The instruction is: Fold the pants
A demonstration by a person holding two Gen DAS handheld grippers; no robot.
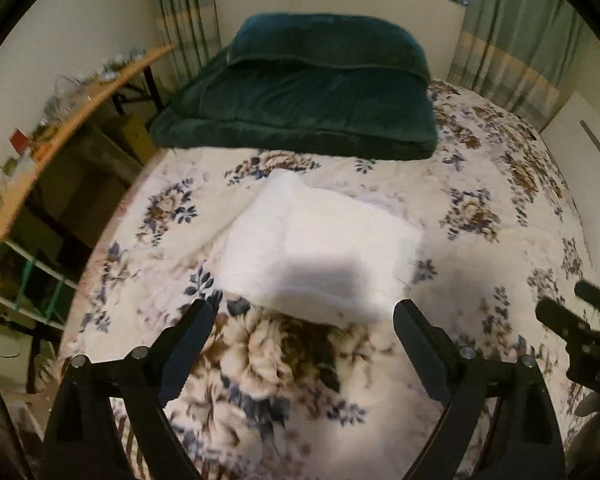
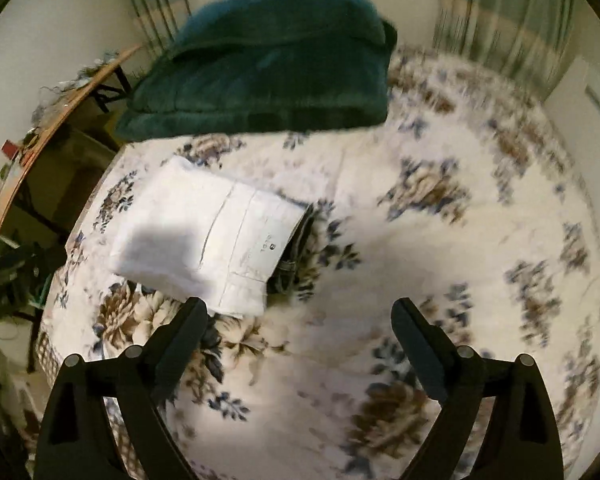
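Left wrist view: left claw (image 1: 304, 312) spread wide, nothing between its fingers, nothing touched. Folded white pants (image 1: 316, 248) just ahead of the fingertips, flat on the flowered bed cover (image 1: 480, 264), with a grey shadow over the near half. Part of the right claw (image 1: 572, 320) at the right edge, cut off by the frame. Beyond the pants, a folded dark green blanket (image 1: 300, 104). To the left of the claw, a wooden desk (image 1: 80, 108) with small things on it, too blurred to name.

Right wrist view: right claw (image 2: 300, 312) also wide apart, empty, apart from the cloth. Pants (image 2: 204, 240) ahead and to the left of it, near the left finger. Inner waistband upward, with a small label (image 2: 269, 245); print on it too small to read. Something dark under the right end of the pants, mostly hidden. Far side of the bed smeared by blur. Striped curtain (image 2: 500, 20) behind the bed.
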